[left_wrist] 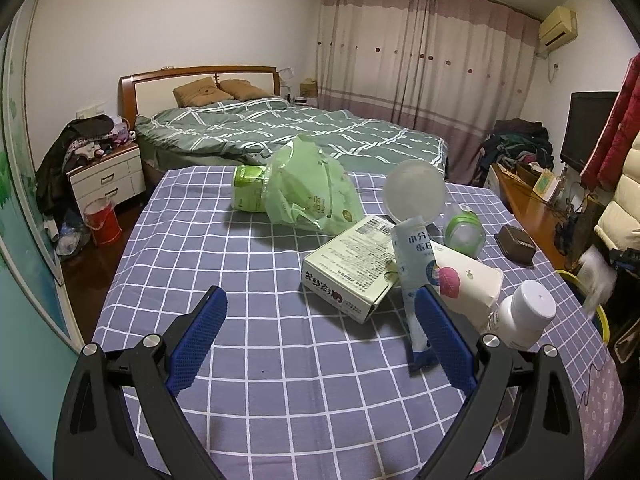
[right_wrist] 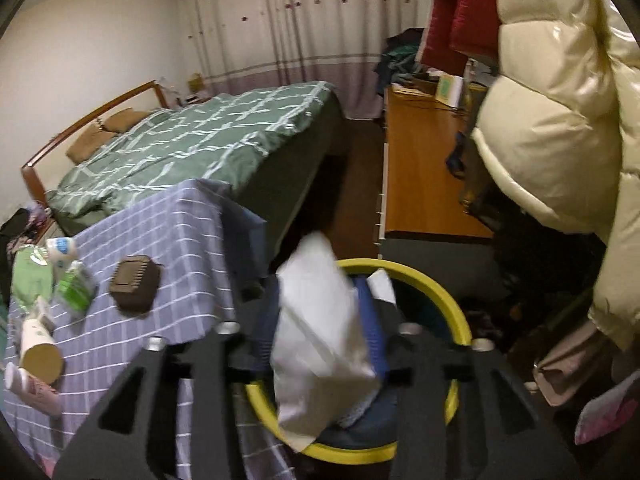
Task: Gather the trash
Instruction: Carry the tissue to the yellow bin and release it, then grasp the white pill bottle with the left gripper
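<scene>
Right claw (right_wrist: pixel 320 332) over the yellow-rimmed bin (right_wrist: pixel 448 292) beside the bench (right_wrist: pixel 192 240); white tissue (right_wrist: pixel 316 320) between its parted pads, seemingly loose, though blurred. Left claw (left_wrist: pixel 320 344) spread wide, empty, above the checked cloth near a green carton (left_wrist: pixel 352 272).

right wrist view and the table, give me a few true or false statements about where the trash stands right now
1. A white crumpled paper sits between the right gripper fingers, above the yellow-rimmed bin. True.
2. The left gripper is clamped on the white bottle. False: its jaws stand open over the checked tablecloth, with nothing between them.
3. The green plastic bag lies on the table. True.
4. The yellow-rimmed bin stands on the table. False: it stands on the floor beside the table.
5. The table is already cleared of trash. False: a carton box, the bag and the bottle lie there.
</scene>
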A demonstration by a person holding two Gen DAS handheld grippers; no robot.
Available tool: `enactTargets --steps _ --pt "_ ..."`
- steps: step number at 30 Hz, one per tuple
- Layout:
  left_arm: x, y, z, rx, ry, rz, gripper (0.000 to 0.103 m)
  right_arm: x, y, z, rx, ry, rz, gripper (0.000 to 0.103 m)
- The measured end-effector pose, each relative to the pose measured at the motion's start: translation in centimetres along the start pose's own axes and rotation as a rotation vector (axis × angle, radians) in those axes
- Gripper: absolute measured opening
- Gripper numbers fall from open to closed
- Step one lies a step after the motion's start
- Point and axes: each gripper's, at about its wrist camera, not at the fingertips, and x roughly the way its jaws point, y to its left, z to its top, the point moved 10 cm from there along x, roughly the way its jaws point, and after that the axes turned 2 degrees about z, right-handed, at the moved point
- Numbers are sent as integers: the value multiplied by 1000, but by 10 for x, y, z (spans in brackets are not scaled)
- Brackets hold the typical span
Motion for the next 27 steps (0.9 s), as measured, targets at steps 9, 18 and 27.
enactTargets --steps 9,18,27 --pt "-11 -18 4 46 -38 -71 93 -5 10 -4 4 -12 29 47" --pt "-26 -98 -6 228 -31 -305 93 -3 26 -12 -1 7 79 47" --pt "1 -161 -28 322 115 -357 80 -8 27 -17 11 1 142 47"
